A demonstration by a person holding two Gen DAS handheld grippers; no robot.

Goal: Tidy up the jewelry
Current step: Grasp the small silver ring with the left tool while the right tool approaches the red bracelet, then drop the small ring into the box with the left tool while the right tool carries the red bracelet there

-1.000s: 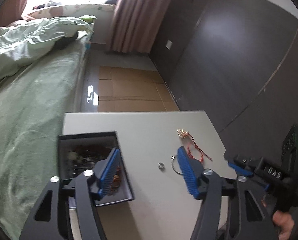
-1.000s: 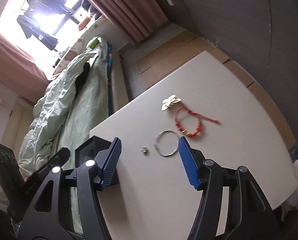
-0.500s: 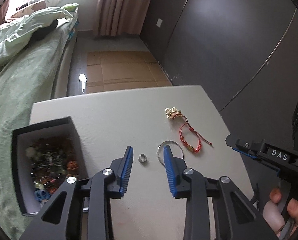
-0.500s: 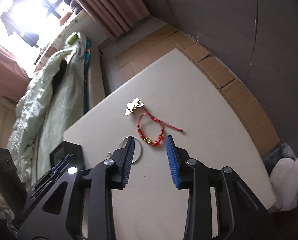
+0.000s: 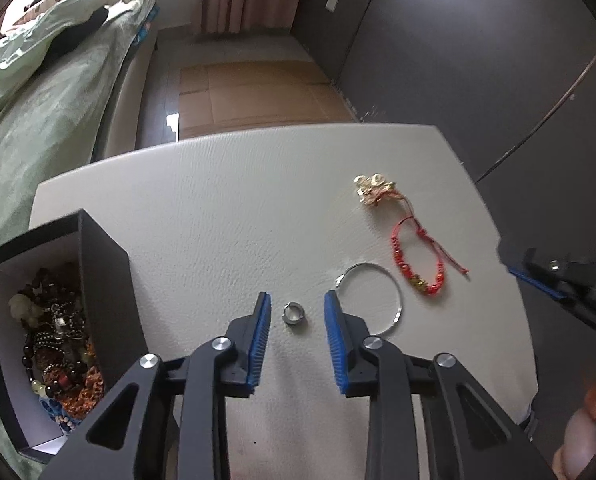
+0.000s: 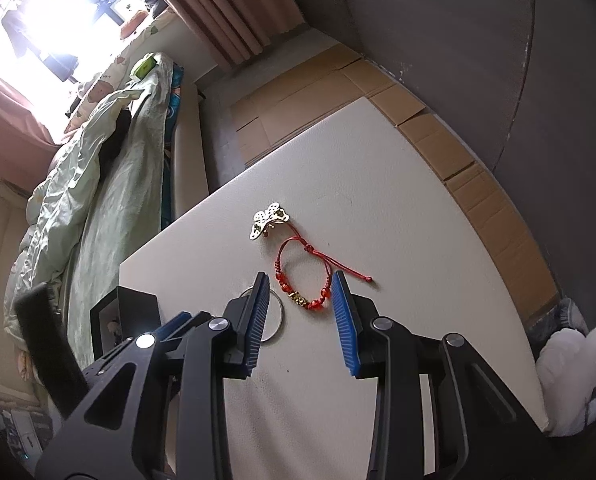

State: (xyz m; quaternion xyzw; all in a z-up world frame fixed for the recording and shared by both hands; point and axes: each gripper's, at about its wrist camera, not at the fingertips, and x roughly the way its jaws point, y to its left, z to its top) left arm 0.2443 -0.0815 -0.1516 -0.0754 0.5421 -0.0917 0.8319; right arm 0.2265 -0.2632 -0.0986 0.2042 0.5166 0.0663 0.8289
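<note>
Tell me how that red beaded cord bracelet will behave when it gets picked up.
The red bracelet is thin knotted cord with small beads, so it will probably sag limp rather than keep its loop. Its loose tail would likely dangle. It looks light, and lying flat on the table, it may slide before lifting.

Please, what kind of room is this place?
Most likely a bedroom in a home. A bed with a pale green duvet stands beside the white table, pink curtains hang at a bright window, and a black box of jewelry sits on the table.
</note>
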